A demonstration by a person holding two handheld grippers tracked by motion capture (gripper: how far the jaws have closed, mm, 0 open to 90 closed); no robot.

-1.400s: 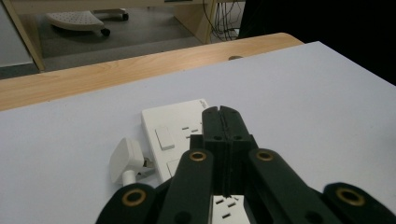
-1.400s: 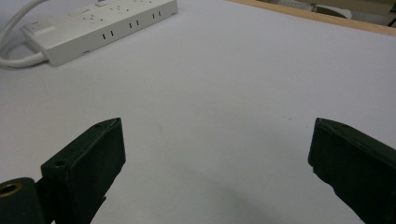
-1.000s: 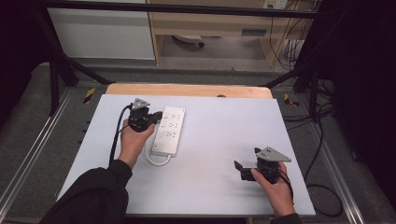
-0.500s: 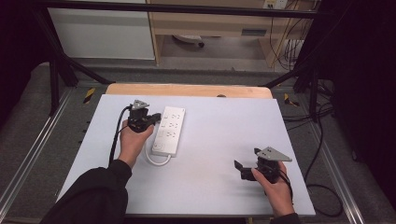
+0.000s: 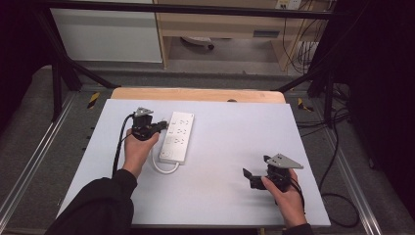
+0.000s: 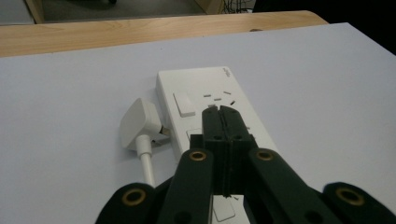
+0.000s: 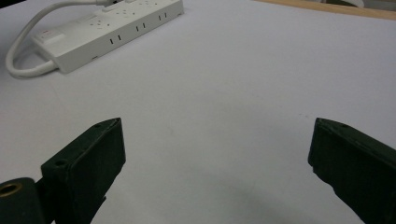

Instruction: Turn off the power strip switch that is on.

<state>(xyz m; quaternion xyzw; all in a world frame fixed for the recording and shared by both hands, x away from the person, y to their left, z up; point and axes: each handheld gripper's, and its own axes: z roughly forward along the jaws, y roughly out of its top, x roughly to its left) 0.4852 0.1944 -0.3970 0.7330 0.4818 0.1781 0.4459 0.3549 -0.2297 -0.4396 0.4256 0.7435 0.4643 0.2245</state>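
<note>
While the left gripper (image 6: 223,114), jaws pressed together on nothing, stays poised over the white power strip (image 5: 177,136) lying towards the table's (image 5: 235,127) far left corner, nothing has shifted, its plug (image 6: 140,123) unplugged alongside, and the right gripper (image 5: 250,175) idles spread near the front right corner.

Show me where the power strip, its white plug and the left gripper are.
power strip (image 5: 177,136), high view, on its top face.
white plug (image 6: 138,123), left gripper view, on its body.
left gripper (image 6: 223,112), left gripper view, at the closed jaw tips.
</note>
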